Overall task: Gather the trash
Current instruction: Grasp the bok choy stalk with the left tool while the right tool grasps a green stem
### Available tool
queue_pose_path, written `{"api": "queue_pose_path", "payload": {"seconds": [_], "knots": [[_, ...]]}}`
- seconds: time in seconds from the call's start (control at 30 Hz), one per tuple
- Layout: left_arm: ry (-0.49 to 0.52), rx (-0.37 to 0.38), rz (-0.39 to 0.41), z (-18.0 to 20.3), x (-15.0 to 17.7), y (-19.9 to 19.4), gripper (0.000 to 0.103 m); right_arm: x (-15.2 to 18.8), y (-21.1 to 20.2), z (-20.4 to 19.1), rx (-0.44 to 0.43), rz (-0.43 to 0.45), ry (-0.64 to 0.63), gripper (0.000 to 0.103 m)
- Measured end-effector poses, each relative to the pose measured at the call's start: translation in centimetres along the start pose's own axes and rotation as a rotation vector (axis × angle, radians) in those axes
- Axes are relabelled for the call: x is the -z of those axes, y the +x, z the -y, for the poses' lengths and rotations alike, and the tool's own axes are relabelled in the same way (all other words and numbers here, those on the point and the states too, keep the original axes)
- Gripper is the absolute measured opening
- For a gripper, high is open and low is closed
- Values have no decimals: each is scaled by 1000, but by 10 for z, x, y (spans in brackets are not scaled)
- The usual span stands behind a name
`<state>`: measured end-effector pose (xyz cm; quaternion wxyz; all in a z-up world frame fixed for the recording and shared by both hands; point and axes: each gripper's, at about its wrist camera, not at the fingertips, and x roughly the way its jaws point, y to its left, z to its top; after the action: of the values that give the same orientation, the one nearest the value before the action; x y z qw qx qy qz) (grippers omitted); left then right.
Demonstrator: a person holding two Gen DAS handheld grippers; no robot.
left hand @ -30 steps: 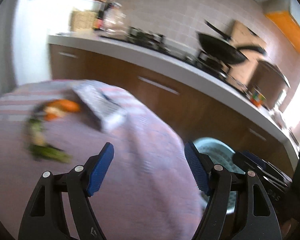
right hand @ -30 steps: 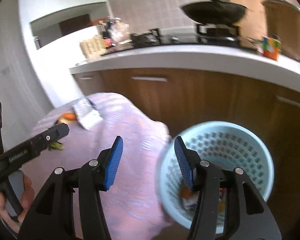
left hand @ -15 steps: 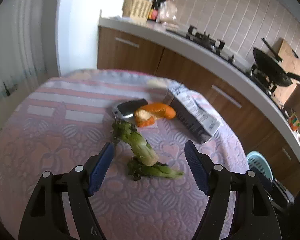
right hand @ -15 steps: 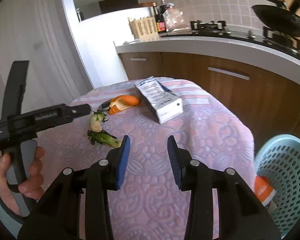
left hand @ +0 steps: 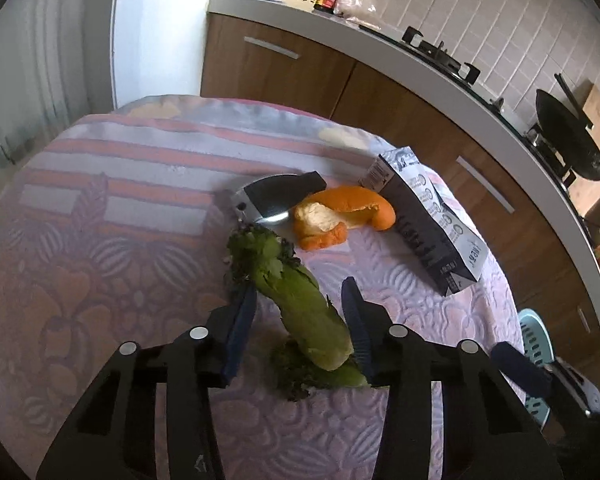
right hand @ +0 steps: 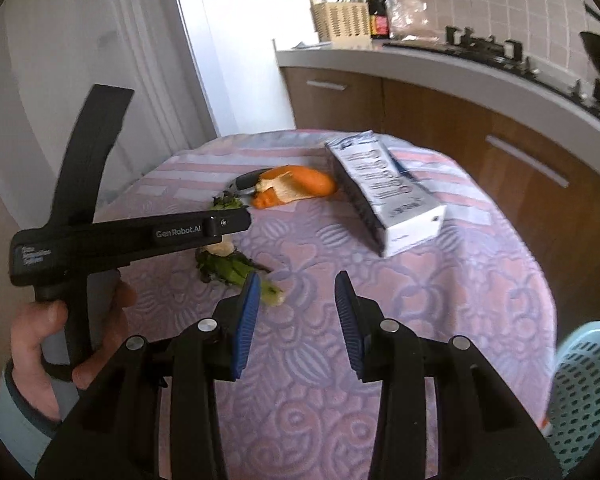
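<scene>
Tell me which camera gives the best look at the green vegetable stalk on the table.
The left wrist view: the vegetable stalk lies whole and close between the left gripper's open jaws. In the right wrist view, the stalk is farther off and mostly hidden behind the left gripper's body.

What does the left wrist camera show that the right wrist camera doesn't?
Only the left wrist view shows the left tool straddling the vegetable stalk, not yet closed on it, and the whole black wok. Only the right wrist view shows the person's left hand and the open, empty right tool. Both show the orange peel, carton, tablecloth and blue basket.
</scene>
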<state>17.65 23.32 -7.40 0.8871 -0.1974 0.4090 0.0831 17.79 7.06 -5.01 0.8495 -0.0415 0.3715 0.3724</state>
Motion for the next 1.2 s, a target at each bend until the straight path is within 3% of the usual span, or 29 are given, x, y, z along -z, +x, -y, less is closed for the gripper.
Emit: {"api": "queue_pose_path", "payload": {"seconds": [0.03,0.1,0.27,0.33,0.4,0.73,0.8,0.9,1.0,1.2], "knots": [[7,-3,4,0,1,-1,38,-1,4,-1,-4,-5,-2,35],[7,24,3,0,3,-5,22,-4,13,-3,-17,-20,-11,35],[-7,38,35,-11,8,-30,21,-9,31,-10,-73,-50,-56,38],[-26,42,45,-19,11,-39,21,-10,39,-14,-68,-64,-81,51],[-28,30,72,-28,16,-46,21,-10,46,-19,-70,-78,-103,55],[-54,6,107,-48,29,-39,21,0,68,-47,-50,-146,-266,59],[-63,-5,119,-51,29,-41,21,1,69,-52,-16,-144,-288,53],[-71,-16,134,-53,28,-43,21,1,66,-46,-38,-134,-268,23],[-82,-4,134,-56,28,-43,21,1,65,-43,-56,-128,-257,16],[-70,9,152,-54,29,-46,21,11,41,-41,-57,-67,-229,14]]}}
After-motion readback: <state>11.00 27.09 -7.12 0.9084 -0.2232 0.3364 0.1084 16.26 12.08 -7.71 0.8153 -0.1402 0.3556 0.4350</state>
